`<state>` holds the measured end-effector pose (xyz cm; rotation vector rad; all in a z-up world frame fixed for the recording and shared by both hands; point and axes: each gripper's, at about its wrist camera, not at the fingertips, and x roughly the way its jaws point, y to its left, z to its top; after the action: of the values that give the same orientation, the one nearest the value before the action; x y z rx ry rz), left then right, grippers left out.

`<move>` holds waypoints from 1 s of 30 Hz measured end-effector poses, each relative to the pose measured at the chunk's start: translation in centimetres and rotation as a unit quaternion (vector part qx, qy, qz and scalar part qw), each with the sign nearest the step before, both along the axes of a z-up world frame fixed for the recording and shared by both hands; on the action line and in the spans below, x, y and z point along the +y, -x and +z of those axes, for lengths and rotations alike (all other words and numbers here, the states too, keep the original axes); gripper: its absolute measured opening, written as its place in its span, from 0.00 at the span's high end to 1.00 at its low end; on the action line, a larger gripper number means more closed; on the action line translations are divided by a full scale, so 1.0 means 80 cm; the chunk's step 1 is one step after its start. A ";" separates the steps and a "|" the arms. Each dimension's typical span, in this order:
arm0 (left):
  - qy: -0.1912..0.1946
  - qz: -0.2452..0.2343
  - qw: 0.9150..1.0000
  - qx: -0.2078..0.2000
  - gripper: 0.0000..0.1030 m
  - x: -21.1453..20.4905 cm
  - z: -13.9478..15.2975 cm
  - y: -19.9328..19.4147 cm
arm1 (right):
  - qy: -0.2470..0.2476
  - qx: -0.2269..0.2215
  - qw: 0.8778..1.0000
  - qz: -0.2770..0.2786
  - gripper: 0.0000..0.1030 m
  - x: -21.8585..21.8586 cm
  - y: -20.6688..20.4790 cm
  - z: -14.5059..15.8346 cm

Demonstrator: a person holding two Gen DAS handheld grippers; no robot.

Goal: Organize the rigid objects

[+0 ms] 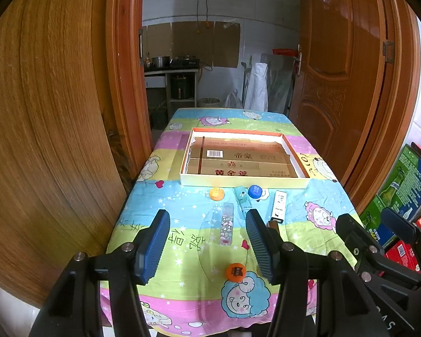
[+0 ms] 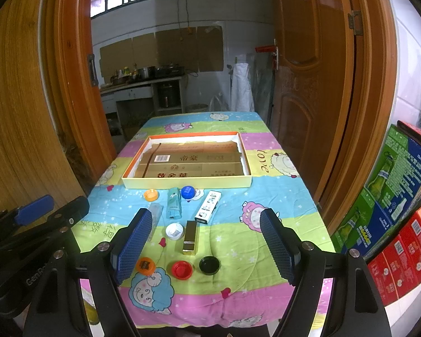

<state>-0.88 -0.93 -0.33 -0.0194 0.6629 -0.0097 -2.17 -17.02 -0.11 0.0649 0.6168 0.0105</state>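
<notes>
A: Item one?
B: Shallow rectangular cardboard tray with orange rim and cream walls [image 2: 186,182], mid-table, on the cartoon-sheep patterned cloth covering the table [image 2: 266,196]. Only flattened printed cardboard lines its floor.

A: Row just in front of the tray?
B: Yellow-orange bottle cap [image 2: 151,195], pale teal plastic lighter [image 2: 174,202], blue bottle cap [image 2: 188,191], white rectangular stick with small printed figures [image 2: 208,207]. All lie apart from the tray wall; the blue cap sits just beside the teal lighter's far end.

A: Nearer lot?
B: Clear flat case with sticker pattern [image 1: 226,223], white round cap [image 2: 174,230], gold metallic rectangular lighter [image 2: 190,237], then along the front an orange cap with dark print [image 2: 145,265], red cap [image 2: 182,269], black cap [image 2: 209,264].

A: Tools?
B: Left hand-held gripper [image 1: 207,243]: blue pads spread wide, nothing between them, above the near edge of the table. Right hand-held gripper [image 2: 206,243]: likewise spread and holding nothing, with the gold lighter and the red and black caps seen between its fingers.

A: Surroundings?
B: Stacked green and red printed cartons [image 2: 393,196] to the right.
</notes>
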 end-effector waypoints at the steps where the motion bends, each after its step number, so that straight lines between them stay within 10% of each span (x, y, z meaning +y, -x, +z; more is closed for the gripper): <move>1: 0.000 0.000 1.000 0.000 0.45 0.000 -0.001 0.001 | 0.000 0.000 1.000 0.000 0.22 -0.001 0.000 0.001; 30: 0.022 -0.025 0.997 0.074 0.45 0.023 -0.088 -0.052 | -0.023 0.089 0.996 -0.010 0.22 -0.038 -0.045 -0.091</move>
<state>3.28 0.91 -7.40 -0.0462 0.8102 -0.0723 1.45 -20.06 -7.36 0.1176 0.7947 -0.0004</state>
